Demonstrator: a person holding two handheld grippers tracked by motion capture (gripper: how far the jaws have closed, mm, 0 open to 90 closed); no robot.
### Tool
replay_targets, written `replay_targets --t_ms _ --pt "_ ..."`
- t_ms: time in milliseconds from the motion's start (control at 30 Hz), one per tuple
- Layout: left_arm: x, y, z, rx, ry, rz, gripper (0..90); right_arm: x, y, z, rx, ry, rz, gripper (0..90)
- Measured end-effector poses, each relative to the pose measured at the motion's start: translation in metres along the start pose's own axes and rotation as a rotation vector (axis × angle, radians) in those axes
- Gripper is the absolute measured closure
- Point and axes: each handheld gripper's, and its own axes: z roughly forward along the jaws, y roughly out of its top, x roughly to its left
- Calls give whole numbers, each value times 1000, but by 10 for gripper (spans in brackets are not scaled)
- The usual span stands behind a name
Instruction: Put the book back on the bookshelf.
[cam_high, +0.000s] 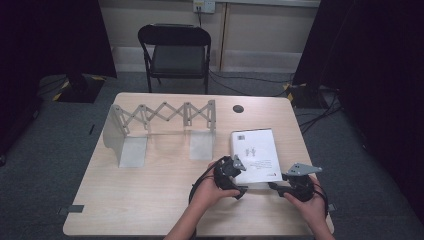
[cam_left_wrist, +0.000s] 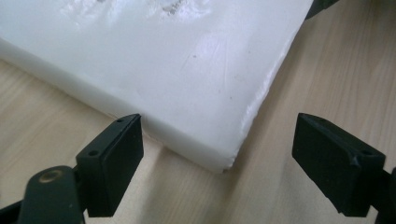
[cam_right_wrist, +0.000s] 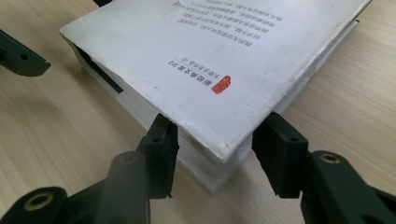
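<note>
A white paperback book (cam_high: 255, 150) lies flat on the right half of the wooden table (cam_high: 150, 200), back cover up with a barcode at its far end. My left gripper (cam_high: 244, 178) is at the book's near left corner. In the left gripper view that corner (cam_left_wrist: 187, 84) sits between the wide-apart black jaws of the left gripper (cam_left_wrist: 219, 163), which touch nothing, so it is open. My right gripper (cam_high: 275, 186) is at the near right corner. There the right gripper (cam_right_wrist: 219, 149) has its ribbed pads against both edges of the book (cam_right_wrist: 210, 51), whose cover stands slightly off the pages.
A folding metal rack (cam_high: 160, 125) with two flat feet stands on the table's far left half. A dark round grommet (cam_high: 238, 108) sits near the far edge. A black chair (cam_high: 175, 50) is behind the table. The near table edge runs just under both hands.
</note>
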Motion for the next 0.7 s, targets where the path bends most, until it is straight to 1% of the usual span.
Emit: replay_targets --t_ms 233,300,333,367,433,467,500,700 --pt "0 8 2 -5 9 4 162 0 1 -1 -3 -1 -3 520" --pt "-1 11 4 5 14 19 162 1 2 -1 -6 -3 -1 523" --pt "-1 11 4 5 14 19 154 1 2 -1 -6 -3 -1 523" --pt "-1 14 3 7 32 29 155 1 2 -2 -9 4 2 529" --pt "-1 16 3 -9 42 27 154 2 3 -2 -14 15 -1 536" --pt "-1 17 3 -16 41 15 154 2 4 -2 -16 22 2 543" --pt "0 18 3 -7 39 21 154 3 4 -2 -20 27 9 545" --pt "-2 23 7 -28 47 55 158 4 6 -3 -25 28 16 550"
